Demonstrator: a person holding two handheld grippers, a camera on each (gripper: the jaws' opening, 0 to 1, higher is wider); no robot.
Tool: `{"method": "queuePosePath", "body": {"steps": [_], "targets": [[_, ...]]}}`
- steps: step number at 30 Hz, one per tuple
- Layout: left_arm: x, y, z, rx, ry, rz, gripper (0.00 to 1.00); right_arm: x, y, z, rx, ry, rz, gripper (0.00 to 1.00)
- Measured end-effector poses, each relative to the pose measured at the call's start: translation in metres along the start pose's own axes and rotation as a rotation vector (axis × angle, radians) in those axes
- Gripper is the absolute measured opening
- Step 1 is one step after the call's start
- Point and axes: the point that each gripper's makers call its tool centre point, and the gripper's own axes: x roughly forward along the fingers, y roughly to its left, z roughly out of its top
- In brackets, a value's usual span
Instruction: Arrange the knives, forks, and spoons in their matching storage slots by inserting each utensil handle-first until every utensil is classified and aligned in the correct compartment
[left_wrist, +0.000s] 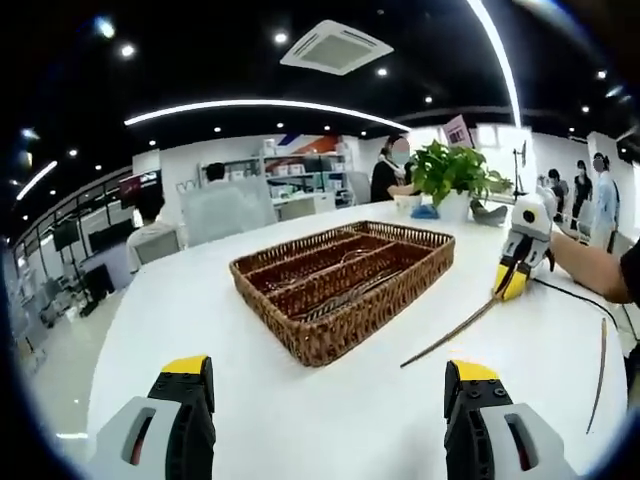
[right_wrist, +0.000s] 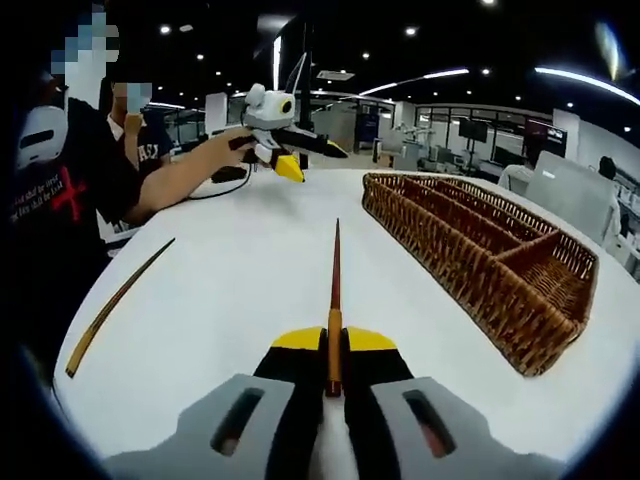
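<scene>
Right jaws: clamped tight on the near end of a long thin utensil, the yellow tips of the right gripper pressed against it on both sides; which kind of utensil it is cannot be told.
Left jaws: standing wide apart, nothing between the tips of the left gripper, held above the near edge of the tabletop.
Held utensil: in the left gripper view it slants from the right gripper down to the tabletop, its far tip near the basket's near corner.
Wicker basket: the basket sits about mid-tabletop, a woven brown tray split into long compartments; thin dark utensils seem to lie inside, their kind unclear.
Second utensil: another thin stick-like piece lies flat close to the tabletop's right edge, well apart from the basket.
Far edge: a potted plant stands there.
Person: a hand grips the left gripper's body.
</scene>
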Motion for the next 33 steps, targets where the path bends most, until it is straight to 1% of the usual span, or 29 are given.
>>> {"method": "queuePosePath", "body": {"steps": [1, 3, 6, 8, 11, 13, 14, 18, 20, 21, 24, 26, 29, 32, 33], "targets": [[0.0, -0.001, 0.001, -0.005, -0.007, -0.003, 1.0, -0.001, -0.001, 0.003, -0.009, -0.014, -0.002, 0.04], [0.0, 0.0, 0.004, -0.013, -0.026, -0.002, 1.0, -0.002, 0.0, 0.007, 0.005, -0.03, 0.005, 0.04], [-0.003, 0.005, 0.011, 0.002, -0.059, 0.019, 1.0, -0.003, 0.0, 0.008, 0.001, -0.034, 0.001, 0.04], [-0.004, 0.006, 0.012, -0.007, -0.066, 0.018, 1.0, -0.003, 0.0, 0.009, 0.012, -0.035, 0.003, 0.04], [-0.003, 0.008, 0.012, -0.016, -0.073, 0.02, 1.0, -0.002, 0.001, 0.01, 0.001, -0.036, -0.004, 0.04], [-0.002, 0.013, 0.011, -0.012, -0.076, 0.045, 1.0, -0.001, 0.002, 0.019, -0.013, -0.058, -0.009, 0.04], [-0.002, 0.014, 0.011, -0.013, -0.073, 0.049, 1.0, -0.001, 0.002, 0.026, -0.014, -0.075, -0.022, 0.04], [-0.002, 0.018, 0.009, -0.024, -0.075, 0.059, 1.0, -0.008, 0.001, 0.048, 0.014, -0.144, -0.063, 0.04], [-0.002, 0.018, 0.01, -0.029, -0.082, 0.058, 1.0, -0.013, -0.005, 0.056, 0.02, -0.158, -0.095, 0.04], [-0.002, 0.018, 0.011, -0.031, -0.085, 0.059, 1.0, -0.015, -0.008, 0.059, 0.014, -0.164, -0.123, 0.04], [-0.001, 0.019, 0.01, -0.029, -0.083, 0.064, 1.0, -0.017, -0.01, 0.067, 0.023, -0.185, -0.154, 0.04], [-0.001, 0.02, 0.01, -0.034, -0.084, 0.068, 1.0, -0.021, -0.019, 0.076, -0.008, -0.208, -0.226, 0.03], [0.0, 0.021, 0.011, -0.041, -0.094, 0.068, 1.0, -0.025, -0.025, 0.082, 0.018, -0.212, -0.285, 0.03], [0.0, 0.022, 0.012, -0.036, -0.097, 0.072, 1.0, -0.033, -0.039, 0.085, 0.057, -0.221, -0.371, 0.03], [0.0, 0.022, 0.013, -0.037, -0.099, 0.07, 1.0, -0.035, -0.041, 0.086, 0.072, -0.223, -0.384, 0.03]]}}
